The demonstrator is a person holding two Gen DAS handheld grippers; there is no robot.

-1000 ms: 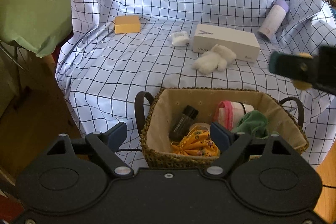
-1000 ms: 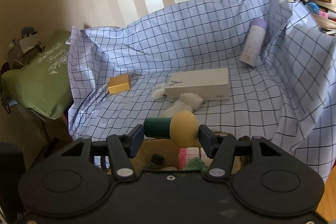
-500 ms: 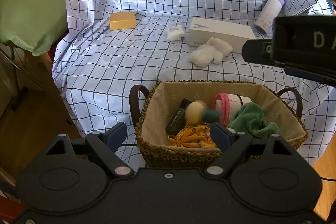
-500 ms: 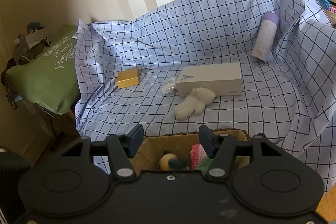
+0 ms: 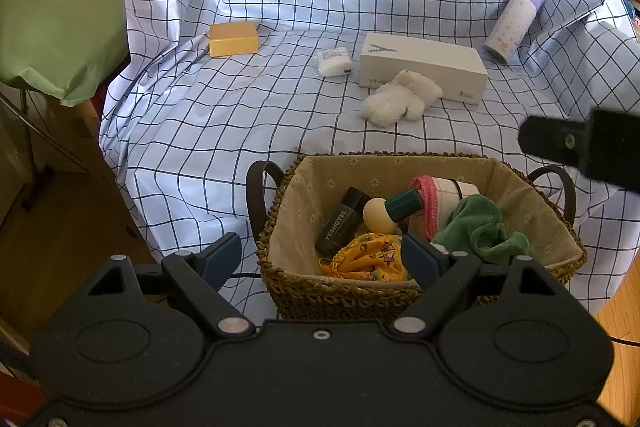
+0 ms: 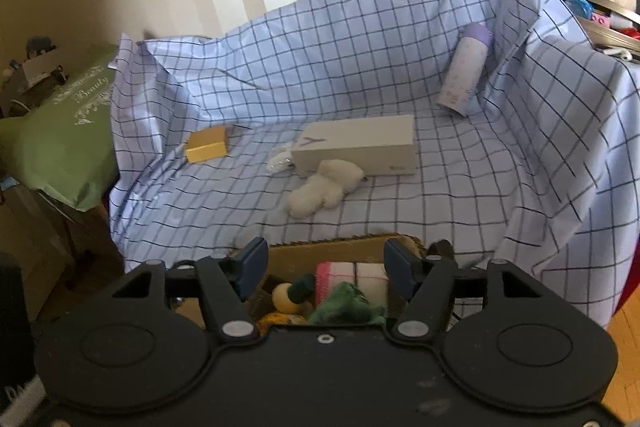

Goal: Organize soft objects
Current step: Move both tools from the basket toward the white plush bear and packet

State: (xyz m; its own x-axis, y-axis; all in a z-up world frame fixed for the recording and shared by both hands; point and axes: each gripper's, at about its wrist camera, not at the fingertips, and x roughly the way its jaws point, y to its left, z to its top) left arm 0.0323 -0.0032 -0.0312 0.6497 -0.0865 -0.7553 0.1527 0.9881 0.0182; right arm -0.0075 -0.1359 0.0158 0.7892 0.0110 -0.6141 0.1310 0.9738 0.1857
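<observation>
Left gripper (image 5: pixel 322 259): fingers spread wide, nothing between the pads; it tilts down over the near rim of the basket, with wood floor beside its left finger.
Right gripper (image 6: pixel 325 263): jaws opening, nothing clamped between them; it points down across the basket, and its dark body shows at the right edge of the left wrist view.
Woven basket (image 5: pixel 344 293): just beyond and under both sets of fingers, lined with beige cloth, a dark handle at each end; its far rim borders bare sheet.
Basket contents: yellow patterned cloth (image 5: pixel 366 259) nearest the left gripper's right finger; black bottle (image 5: pixel 340 223) and cream-and-green makeup sponge (image 5: pixel 390 211) mid-basket; green towel (image 5: pixel 478 227) and pink-edged white cloth (image 5: pixel 434 195) to the right.
Checked sheet (image 5: pixel 248 115): open flat stretch beyond the basket; it rises in folds at the back and right and drops off at the left edge.
White plush toy (image 6: pixel 324 187): loose on the sheet, ahead of the right gripper's fingers, touching the white box (image 6: pixel 356 143).
Farther: yellow box (image 5: pixel 233 39) far left, small white packet (image 5: pixel 334 62) beside the white box, lilac-capped bottle (image 5: pixel 512 23) leaning far right.
</observation>
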